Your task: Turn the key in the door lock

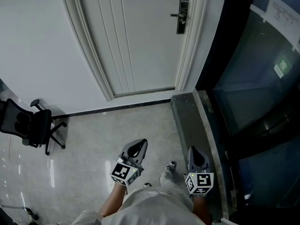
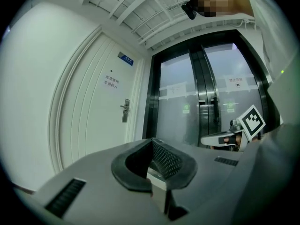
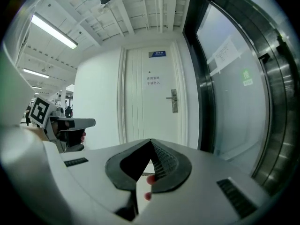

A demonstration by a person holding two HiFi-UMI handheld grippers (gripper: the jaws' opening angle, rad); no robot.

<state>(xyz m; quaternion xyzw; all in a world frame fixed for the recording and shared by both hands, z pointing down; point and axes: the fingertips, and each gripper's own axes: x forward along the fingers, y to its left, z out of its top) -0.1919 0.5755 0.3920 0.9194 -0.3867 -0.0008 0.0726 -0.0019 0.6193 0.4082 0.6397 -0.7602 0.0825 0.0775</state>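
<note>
Grey plastic left gripper (image 1: 138,145), low at the head view's centre, closed: dark ribbed pads (image 2: 166,161) meeting at the tip, nothing clamped between. Matching right gripper (image 1: 194,152) just to its right, likewise shut, with two small red specks in the gap behind its pads, too small to identify. Both well short of the white panelled door (image 1: 140,41) in the upper middle of the frame. Dark metal door lock (image 1: 182,16) with lever handle high on the door's right edge, near the top of the frame; left of centre in the left gripper view, above centre in the right gripper view. Any key in it too small to make out. Black wheeled office chair (image 1: 28,123) at the left edge on the pale glossy floor (image 1: 117,135). Dark glass wall (image 1: 253,78) filling the right side.
</note>
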